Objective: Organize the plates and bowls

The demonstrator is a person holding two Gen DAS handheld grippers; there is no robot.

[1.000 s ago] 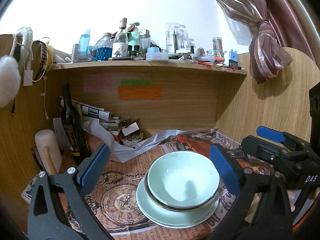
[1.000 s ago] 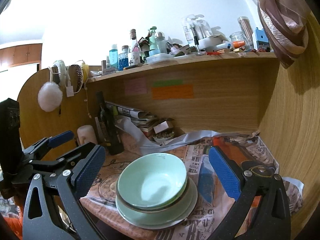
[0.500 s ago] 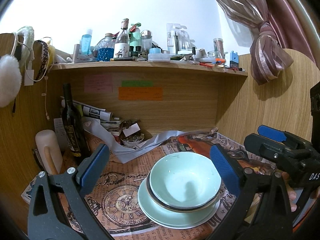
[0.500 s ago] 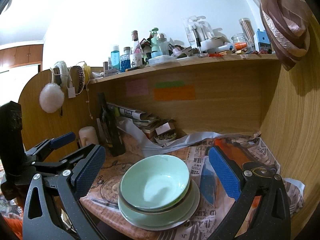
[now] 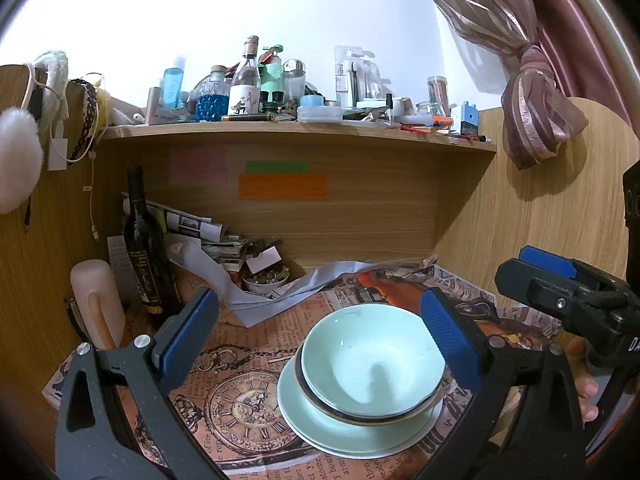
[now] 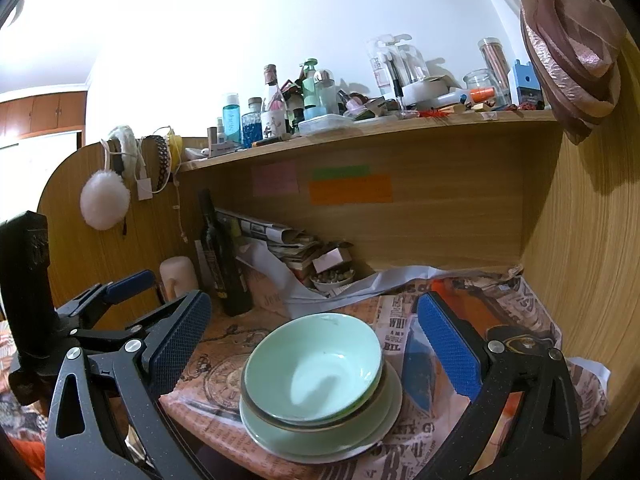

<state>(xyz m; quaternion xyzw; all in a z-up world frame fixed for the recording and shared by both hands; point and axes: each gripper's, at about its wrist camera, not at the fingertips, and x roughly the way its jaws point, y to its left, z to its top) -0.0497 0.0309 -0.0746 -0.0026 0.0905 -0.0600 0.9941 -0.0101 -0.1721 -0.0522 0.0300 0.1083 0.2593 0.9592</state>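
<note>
A pale green bowl [image 5: 372, 356] sits nested in a second dark-rimmed bowl [image 5: 360, 414], both stacked on a pale green plate [image 5: 320, 432] on the newspaper-covered desk. The same stack shows in the right wrist view: bowl [image 6: 312, 364], plate [image 6: 320, 440]. My left gripper [image 5: 316, 334] is open and empty, held just in front of the stack. My right gripper [image 6: 312, 336] is open and empty, also in front of the stack. The right gripper shows at the right of the left wrist view [image 5: 560, 280]; the left gripper shows at the left of the right wrist view [image 6: 116, 292].
A dark wine bottle [image 5: 144, 248], a cream bottle [image 5: 96, 304], rolled newspapers [image 5: 192, 224] and a small bowl of bits [image 5: 266, 280] stand at the back left. A cluttered shelf [image 5: 296, 130] hangs above. Wooden walls close both sides.
Both grippers have drifted slightly back and up from the stack. The bowls and plate have not moved.
</note>
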